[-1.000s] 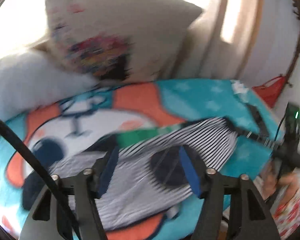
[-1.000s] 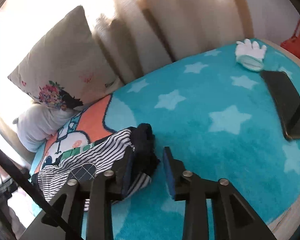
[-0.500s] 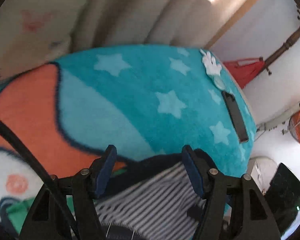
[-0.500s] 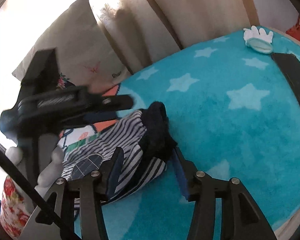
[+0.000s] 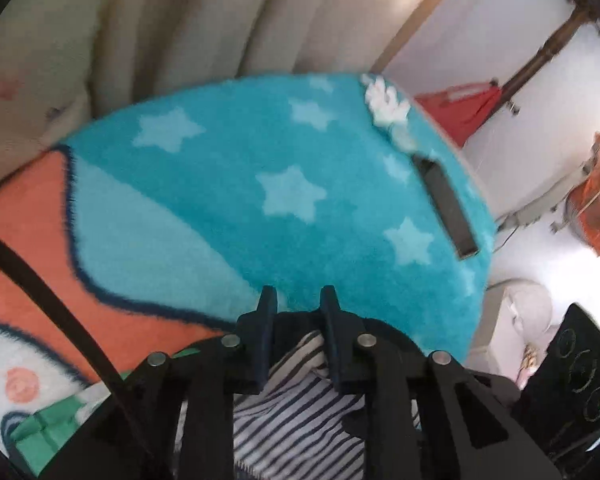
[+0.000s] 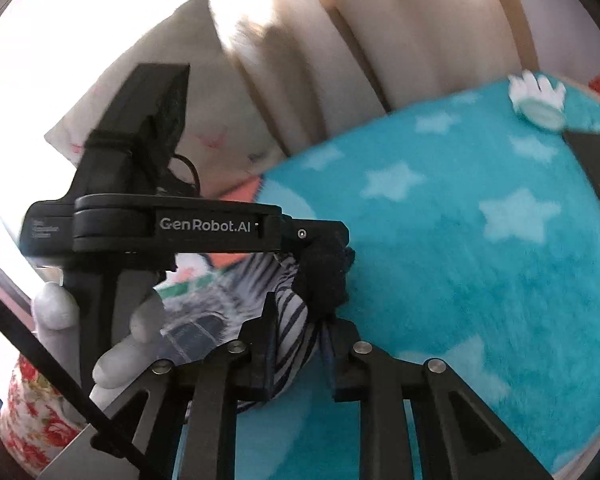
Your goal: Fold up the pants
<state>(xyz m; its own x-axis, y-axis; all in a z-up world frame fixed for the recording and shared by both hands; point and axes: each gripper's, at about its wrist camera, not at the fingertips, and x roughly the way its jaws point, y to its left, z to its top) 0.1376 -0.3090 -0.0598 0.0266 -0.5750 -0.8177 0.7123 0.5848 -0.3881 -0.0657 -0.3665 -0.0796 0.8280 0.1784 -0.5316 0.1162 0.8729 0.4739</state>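
sunlit bedding fills both views: a teal star-patterned blanket under us, curtains behind it. nearest, in the left wrist view, our left gripper has its jaws drawn in close, pinching the dark waistband edge of the striped pants; half a second ago those jaws stood wide over the cloth, so the grasp has only just been made. in the right wrist view our right gripper likewise has its jaws narrowed onto a bunched striped fold of the same pants, where a moment earlier they were spread to either side of it. the left gripper, held in a gloved hand, has swung in from the side and now meets the dark band just beyond our right jaws.

we judge that both ends of the waistband are now secured, so the garment, lying on the blanket's near part partly over its cartoon print, is ready to be lifted and carried over for a fold.

farther out a dark flat phone-like slab and a white glove rest near the blanket's far edge, well apart from the pants. a floral pillow leans against the curtains.
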